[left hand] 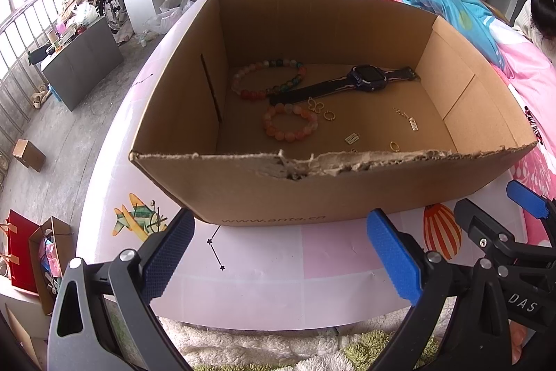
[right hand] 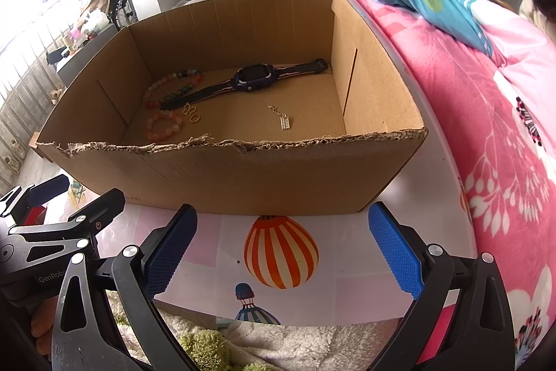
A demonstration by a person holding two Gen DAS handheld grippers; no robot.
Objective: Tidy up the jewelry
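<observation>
Both the left tool (left hand: 279, 252) and right tool (right hand: 283, 251) hung apart and empty just before the torn brown cardboard box (left hand: 243, 193) on the pink patterned worktop (left hand: 264, 266), presumably finished: inside lay 2 beaded bracelets (left hand: 267, 77), a dark wristwatch (left hand: 363, 77) and small gold trinkets (left hand: 411, 122).

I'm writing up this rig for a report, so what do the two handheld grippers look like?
Both match: the left gripper and right gripper each have two blue, cross-hatched rubber pads on black angular plastic arms with triangular cutouts and silver rivets. White "DAS" lettering marks the right gripper's body, and "GenRob" the left gripper's. No cables or sleeves show.
</observation>
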